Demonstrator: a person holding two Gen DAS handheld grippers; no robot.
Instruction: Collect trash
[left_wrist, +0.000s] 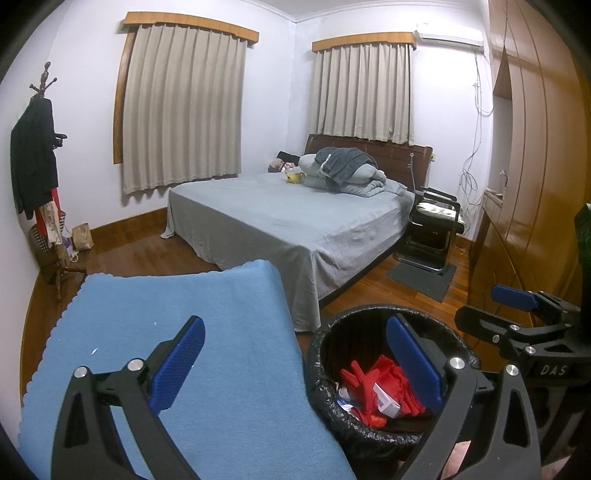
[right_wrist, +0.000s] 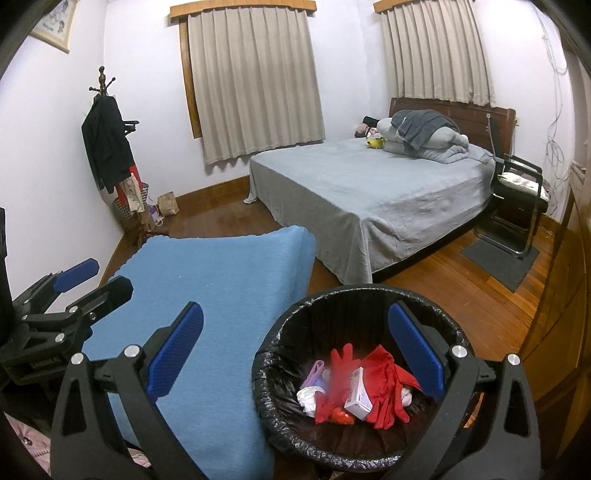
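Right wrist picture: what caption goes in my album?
Open right gripper above a black-lined bin holding red gloves and a small box.

Bin (right_wrist: 280, 373) sits just right of the cloth-covered table (right_wrist: 221, 295), with gloves (right_wrist: 384, 384) and a small box (right_wrist: 357, 395) in it. Bed (right_wrist: 369, 192) is behind the bin, coat rack (right_wrist: 110, 147) far left.

Red gloves (right_wrist: 384, 384) lie in the black-lined bin (right_wrist: 280, 424) (beside a plain blue cloth (right_wrist: 229, 295)).
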